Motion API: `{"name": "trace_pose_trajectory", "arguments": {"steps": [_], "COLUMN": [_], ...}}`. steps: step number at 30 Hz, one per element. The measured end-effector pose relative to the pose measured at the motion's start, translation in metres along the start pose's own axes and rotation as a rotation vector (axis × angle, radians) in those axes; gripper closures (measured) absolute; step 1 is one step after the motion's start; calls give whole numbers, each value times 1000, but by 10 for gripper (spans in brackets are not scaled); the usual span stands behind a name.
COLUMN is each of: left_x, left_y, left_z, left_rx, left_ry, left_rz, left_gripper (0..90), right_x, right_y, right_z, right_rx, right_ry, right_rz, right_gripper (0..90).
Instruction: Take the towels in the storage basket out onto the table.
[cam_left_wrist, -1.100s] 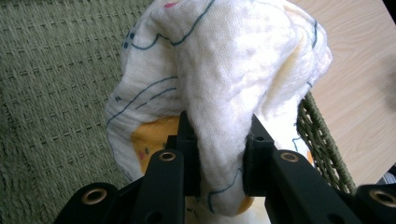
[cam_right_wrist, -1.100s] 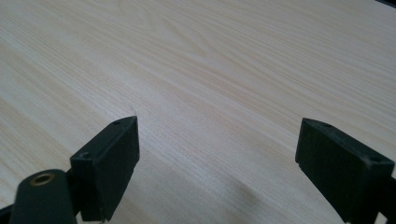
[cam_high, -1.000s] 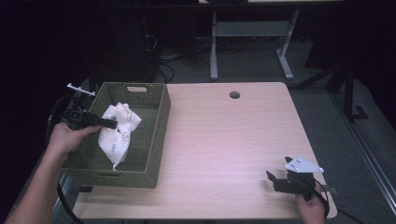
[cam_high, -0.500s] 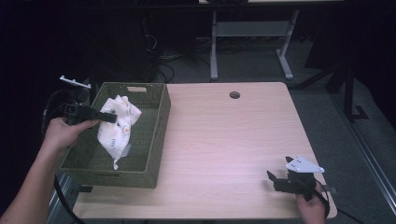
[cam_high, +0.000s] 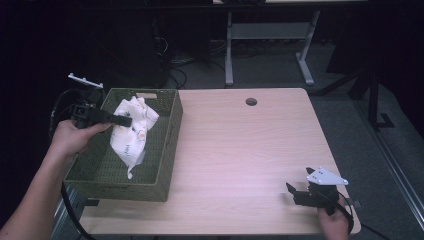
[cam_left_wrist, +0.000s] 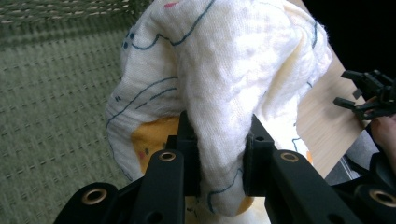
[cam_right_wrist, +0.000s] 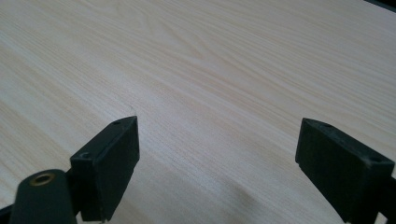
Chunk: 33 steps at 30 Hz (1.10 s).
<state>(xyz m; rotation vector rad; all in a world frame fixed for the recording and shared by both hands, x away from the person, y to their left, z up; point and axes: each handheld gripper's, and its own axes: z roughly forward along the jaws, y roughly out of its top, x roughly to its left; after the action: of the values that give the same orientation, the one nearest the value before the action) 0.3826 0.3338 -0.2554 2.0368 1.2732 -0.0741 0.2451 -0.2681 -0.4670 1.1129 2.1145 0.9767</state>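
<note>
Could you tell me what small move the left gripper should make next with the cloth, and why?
Probably keep lifting: the left gripper is shut on the cloth, but the cloth's lower end hangs inside the green basket, so it likely needs more height to clear the rim.

The right claw (cam_right_wrist: 217, 163) looks out along its own two black jaws, which rise from the bottom edge and stand wide apart with nothing between them. The left-hand jaw comes up from the lower left corner, a brass-ringed hole showing low on its arm, and ends in a blocky flat-faced pad. The right-hand jaw stands near the lower right corner, its pad partly cut off by the edge. Beyond and between them stretches the table (cam_right_wrist: 201, 60), a pale wood-grain surface with fine streaks running slantwise across it, and the jaws hang close above it.
</note>
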Motion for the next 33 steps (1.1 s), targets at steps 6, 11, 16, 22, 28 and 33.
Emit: {"name": "trace_pose_trajectory", "arguments": {"steps": [6, 11, 16, 22, 28, 33], "left_x": [-11, -22, -34, -50, -62, -72], "left_y": [6, 11, 17, 25, 32, 36], "left_z": [4, 11, 20, 33, 46, 54], "left_rx": [2, 13, 27, 46, 53, 62], "left_ry": [-15, -31, -43, -53, -68, -78], "left_rz": [15, 37, 66, 95, 112, 127], "left_gripper": [732, 732, 732, 732, 731, 731], "right_x": [0, -1, -1, -1, -1, -1], "right_y": [0, 0, 0, 1, 1, 1], "right_z": [-1, -1, -1, -2, -2, -3], "right_rx": [-5, -5, -6, -9, -14, -16], "right_ry": [1, 0, -1, -3, 1, 1], "right_rz": [1, -2, 0, 2, -2, -1], "right_gripper": [132, 132, 132, 132, 132, 132]}}
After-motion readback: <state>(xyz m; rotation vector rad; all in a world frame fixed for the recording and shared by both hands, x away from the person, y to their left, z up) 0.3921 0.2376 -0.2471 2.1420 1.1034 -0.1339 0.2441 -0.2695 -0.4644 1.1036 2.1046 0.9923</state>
